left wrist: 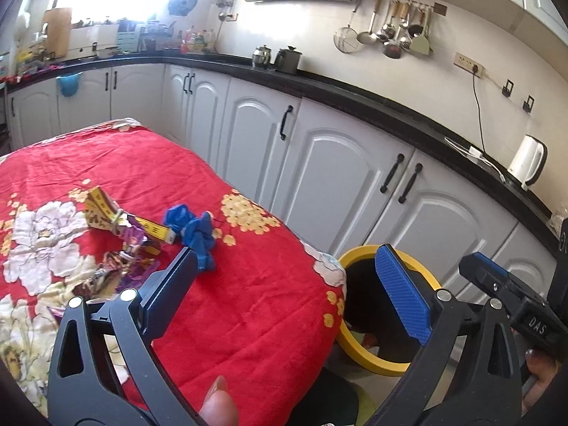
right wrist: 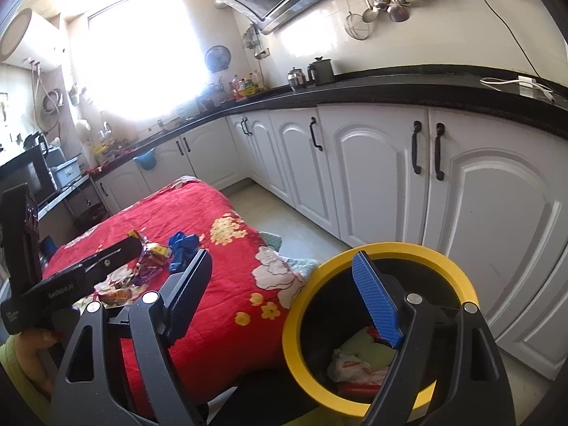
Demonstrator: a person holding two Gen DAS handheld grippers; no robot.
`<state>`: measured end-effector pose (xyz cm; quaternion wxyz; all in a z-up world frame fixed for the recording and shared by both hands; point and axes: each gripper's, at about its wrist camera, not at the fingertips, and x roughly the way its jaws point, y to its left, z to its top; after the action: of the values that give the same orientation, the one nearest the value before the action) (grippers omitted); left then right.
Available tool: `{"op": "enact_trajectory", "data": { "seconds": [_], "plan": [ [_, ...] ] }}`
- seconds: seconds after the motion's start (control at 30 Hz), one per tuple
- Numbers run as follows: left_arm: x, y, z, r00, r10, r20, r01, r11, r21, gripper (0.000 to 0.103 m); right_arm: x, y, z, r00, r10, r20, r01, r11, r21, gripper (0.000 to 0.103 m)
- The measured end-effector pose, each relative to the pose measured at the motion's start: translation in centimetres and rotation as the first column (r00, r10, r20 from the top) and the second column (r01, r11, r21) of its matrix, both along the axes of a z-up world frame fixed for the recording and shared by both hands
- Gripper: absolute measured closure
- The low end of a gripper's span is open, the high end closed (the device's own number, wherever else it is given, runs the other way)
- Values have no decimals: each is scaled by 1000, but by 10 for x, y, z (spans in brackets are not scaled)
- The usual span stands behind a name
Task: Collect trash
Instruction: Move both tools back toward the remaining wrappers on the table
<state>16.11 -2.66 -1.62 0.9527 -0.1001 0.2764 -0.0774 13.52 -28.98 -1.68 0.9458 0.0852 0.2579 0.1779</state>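
Observation:
Trash lies on the red floral tablecloth (left wrist: 248,284): a crumpled blue piece (left wrist: 193,229) (right wrist: 183,245), a yellow wrapper (left wrist: 103,209) and shiny purple wrappers (left wrist: 131,252) (right wrist: 149,262). My left gripper (left wrist: 285,252) hovers over the table's near right corner, open and empty, with the blue piece just beyond its left finger. A black bin with a yellow rim (right wrist: 301,355) (left wrist: 387,365) stands on the floor beside the table. My right gripper (right wrist: 282,255) is open and empty above the bin's left rim. Inside the bin lie a white wrapper (right wrist: 351,365) and a pale green piece (right wrist: 369,349).
White cabinets (right wrist: 372,177) under a black counter (left wrist: 355,96) run along the far side, with a strip of floor (right wrist: 284,220) between them and the table. A white kettle (left wrist: 529,159) stands on the counter. A person's hand (left wrist: 543,372) holds the right gripper's handle.

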Motion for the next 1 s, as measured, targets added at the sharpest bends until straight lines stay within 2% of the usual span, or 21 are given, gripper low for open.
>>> {"op": "enact_trajectory", "data": {
  "seconds": [0.5,1.0],
  "plan": [
    [-6,45,6,994,106,15,-105,994,-31,11,-6,44,5,997,78,11,-77,997,-29,22],
    [-7,96,6,977,211,5,-210,974,-80,11,-9,93,4,987,160,11,-160,986,-56,22]
  ]
}}
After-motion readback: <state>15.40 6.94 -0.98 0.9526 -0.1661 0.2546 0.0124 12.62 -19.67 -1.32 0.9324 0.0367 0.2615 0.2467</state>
